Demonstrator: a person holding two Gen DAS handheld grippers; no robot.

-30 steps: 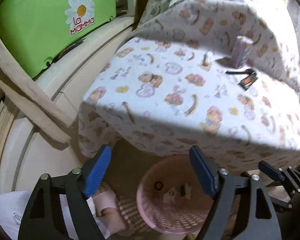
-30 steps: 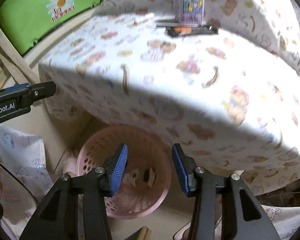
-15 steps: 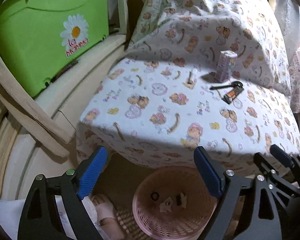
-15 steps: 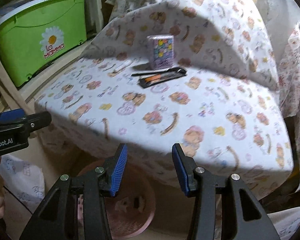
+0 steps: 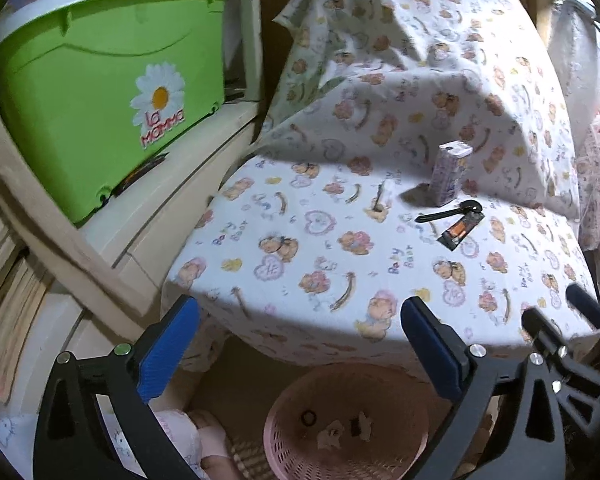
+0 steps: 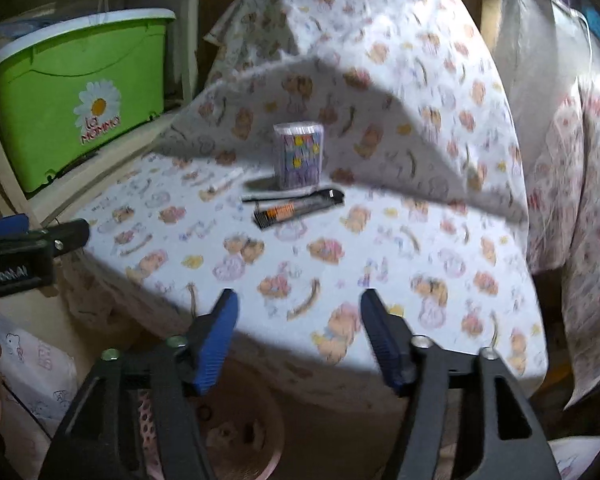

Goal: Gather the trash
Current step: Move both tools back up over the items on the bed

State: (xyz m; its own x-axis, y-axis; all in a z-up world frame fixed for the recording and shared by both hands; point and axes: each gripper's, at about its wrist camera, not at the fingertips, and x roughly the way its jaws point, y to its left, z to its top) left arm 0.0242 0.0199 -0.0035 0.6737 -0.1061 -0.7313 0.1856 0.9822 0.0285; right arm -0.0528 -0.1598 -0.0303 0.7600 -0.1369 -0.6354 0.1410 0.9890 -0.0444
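Left wrist: left gripper [image 5: 300,346] jaws opening wide, nothing btwn them, above round pink perforated plastic basket [image 5: 296,452] w/ small trash scraps [image 5: 334,436] inside, under table w/ bear-print cloth [image 5: 340,264]. Right wrist: right gripper [image 6: 298,340] jaws opening, empty, over cloth edge; patterned purple box [image 6: 298,156] upright just behind black-orange flat wrapper [image 6: 296,210].

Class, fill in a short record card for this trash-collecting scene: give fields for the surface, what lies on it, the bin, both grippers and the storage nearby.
Surface: table under a cartoon-print cloth
On it: upright patterned carton, black and orange wrapper, thin black item, small white stick
Bin: pink basket on the floor below the table edge, scraps inside
Left gripper: jaws opening, nothing between them
Right gripper: jaws opening, nothing between them
Storage: green box on a wooden shelf
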